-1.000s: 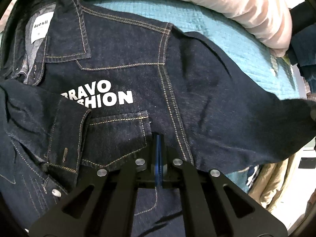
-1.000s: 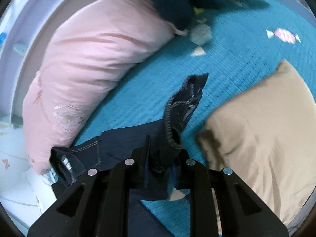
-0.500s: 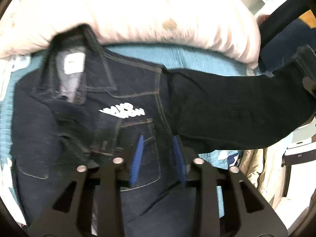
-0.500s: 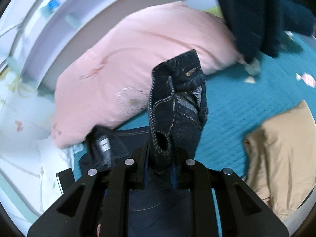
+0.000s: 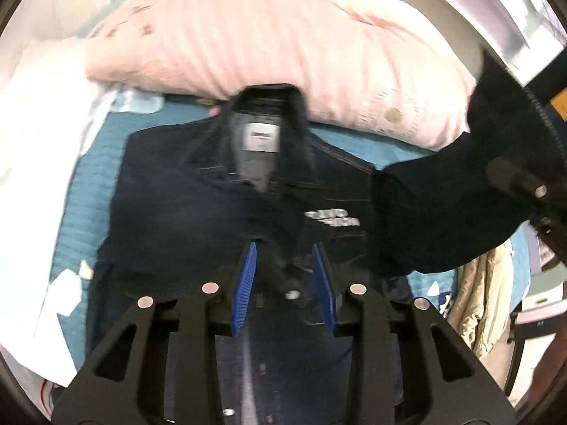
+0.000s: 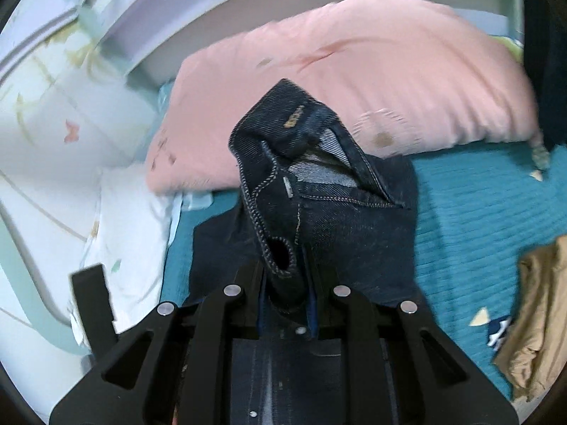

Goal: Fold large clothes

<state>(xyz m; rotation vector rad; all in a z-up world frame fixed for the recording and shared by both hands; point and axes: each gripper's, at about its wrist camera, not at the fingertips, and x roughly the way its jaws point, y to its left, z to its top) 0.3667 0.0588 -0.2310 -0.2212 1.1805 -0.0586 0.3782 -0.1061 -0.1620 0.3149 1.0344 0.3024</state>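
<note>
A dark denim jacket (image 5: 198, 191) lies front up on the teal bedspread (image 5: 88, 184), collar and white label (image 5: 261, 138) toward the pillow. My left gripper (image 5: 283, 248) hovers above its chest, open, with nothing between the blue pads (image 5: 244, 283). My right gripper (image 6: 287, 269) is shut on the jacket's sleeve cuff (image 6: 301, 163), which stands up out of the jaws. The lifted sleeve (image 5: 443, 212) arches over the jacket's right side in the left wrist view. The jacket body (image 6: 372, 241) spreads below the cuff.
A long pink pillow (image 5: 283, 35) lies behind the collar, and it fills the back of the right wrist view (image 6: 354, 71). A white patterned sheet (image 6: 124, 219) borders the left side. A tan garment (image 6: 531, 318) lies at the right on the bedspread (image 6: 478, 212).
My left gripper let go of the jacket front, opened and rose away from it. My right gripper lifted the sleeve cuff and carried it toward the jacket body.
</note>
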